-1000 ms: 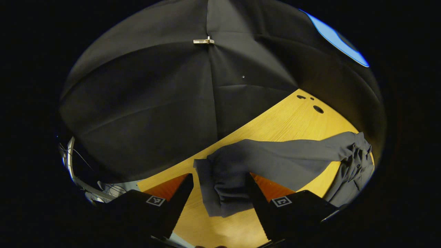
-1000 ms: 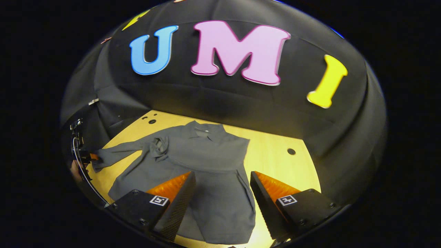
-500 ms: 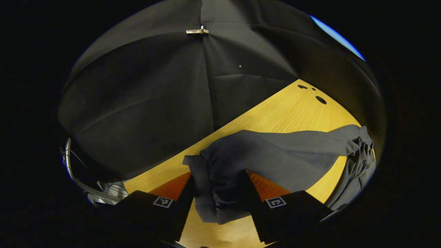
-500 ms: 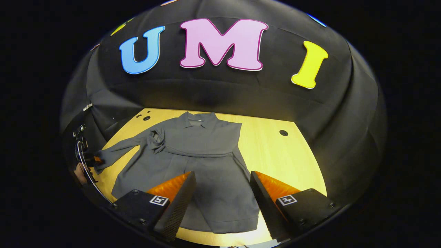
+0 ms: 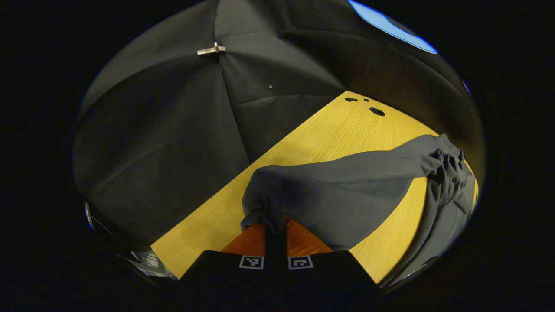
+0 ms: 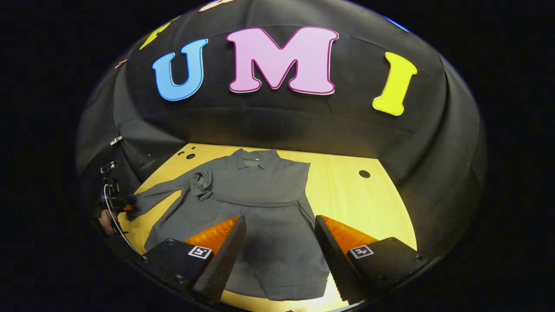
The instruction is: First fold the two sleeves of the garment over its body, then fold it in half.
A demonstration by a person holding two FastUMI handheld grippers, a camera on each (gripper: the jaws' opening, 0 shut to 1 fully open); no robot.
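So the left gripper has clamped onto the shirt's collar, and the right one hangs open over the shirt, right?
Not the collar. The left gripper is shut on the cuff end of the sleeve, as the left gripper view shows. The right gripper does hang open over the grey shirt.

Closed since a second ago: left gripper (image 5: 275, 234), fingers then wide apart, now pinched on the sleeve (image 5: 342, 186) cuff low in the left gripper view. Raised with it, the sleeve end, draping from the fingertips.
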